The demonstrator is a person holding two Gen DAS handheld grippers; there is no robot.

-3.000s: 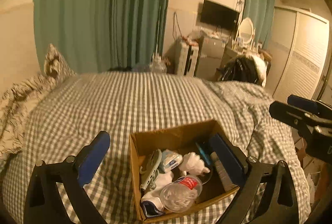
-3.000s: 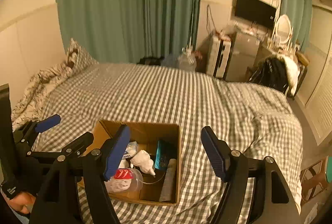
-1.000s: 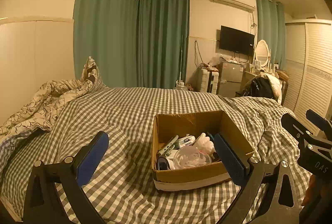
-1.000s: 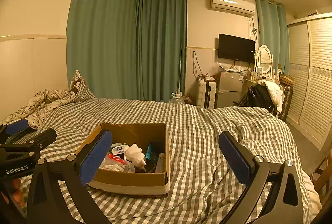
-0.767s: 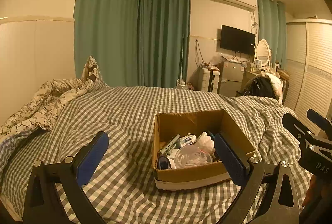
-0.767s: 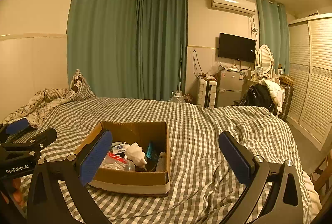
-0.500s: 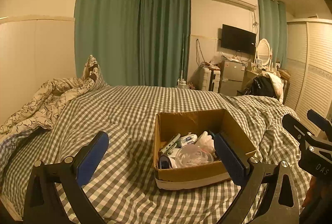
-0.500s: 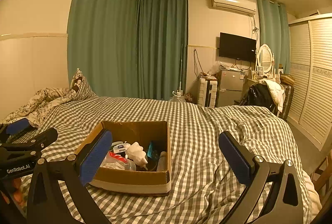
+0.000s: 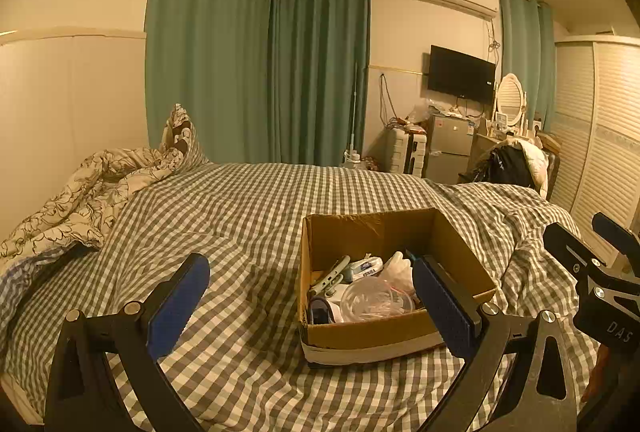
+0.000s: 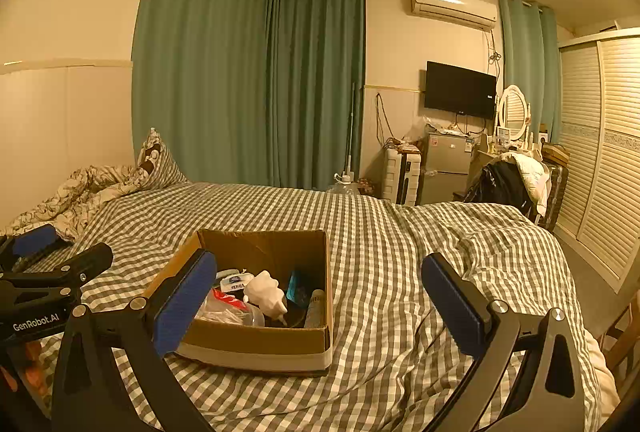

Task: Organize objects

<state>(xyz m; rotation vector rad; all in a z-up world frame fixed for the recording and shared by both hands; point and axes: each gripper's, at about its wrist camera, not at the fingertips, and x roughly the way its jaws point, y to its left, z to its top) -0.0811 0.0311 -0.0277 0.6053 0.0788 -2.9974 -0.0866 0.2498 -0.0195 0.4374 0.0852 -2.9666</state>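
An open cardboard box (image 9: 464, 252) sits on the checked bed cover; it also shows in the right wrist view (image 10: 256, 344). Inside lie a clear plastic cup (image 9: 372, 298), a white figurine (image 10: 266, 290), a small tissue pack (image 9: 366, 266), a green-grey tool (image 9: 330, 274) and a teal item (image 10: 297, 286). My left gripper (image 9: 306, 306) is open and empty, held low before the box's front left. My right gripper (image 10: 318, 302) is open and empty, in front of the box's right side. Each gripper shows at the edge of the other's view.
The checked bed cover (image 9: 240, 208) spreads around the box. A crumpled floral duvet and pillow (image 9: 100, 184) lie at the far left. Green curtains (image 10: 248, 80), a wall TV (image 10: 460, 88), a small fridge (image 10: 446, 168), a chair with clothes (image 10: 508, 180) and a wardrobe (image 10: 600, 144) stand beyond.
Over three seconds both grippers dropped from looking down into the box to a low, level view from further back. In the last second they barely moved.
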